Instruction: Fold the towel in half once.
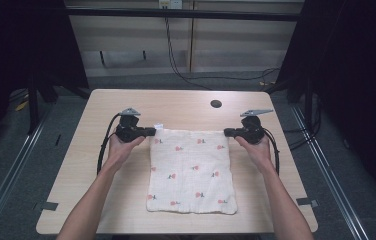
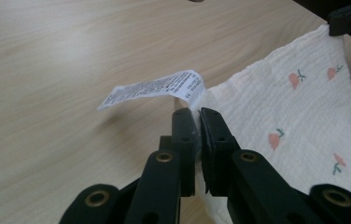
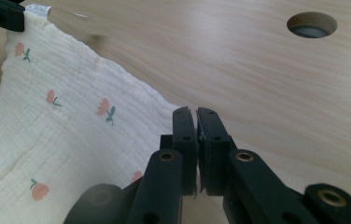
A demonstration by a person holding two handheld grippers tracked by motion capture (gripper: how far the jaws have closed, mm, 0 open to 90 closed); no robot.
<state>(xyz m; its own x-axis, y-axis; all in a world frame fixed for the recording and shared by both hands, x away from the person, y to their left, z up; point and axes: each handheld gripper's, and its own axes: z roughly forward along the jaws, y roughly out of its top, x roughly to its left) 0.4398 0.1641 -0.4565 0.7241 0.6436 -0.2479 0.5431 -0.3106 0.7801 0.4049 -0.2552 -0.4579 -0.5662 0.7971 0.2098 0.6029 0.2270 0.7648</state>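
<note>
Even overhead light fell on the counter (image 1: 186,107), while the room's left and right sides lay dark. A pale sheen crossed the wood in both gripper views. There the near gripper parts were blurred, and the label (image 2: 152,88) cast a soft shadow.

Cream muslin cloth (image 1: 191,170) with small red flower print lies spread flat on the wooden table, roughly square, lightly crinkled. Its two far corners are pinched and slightly lifted. A white printed care label (image 2: 152,88) projects from the far left corner.
</note>
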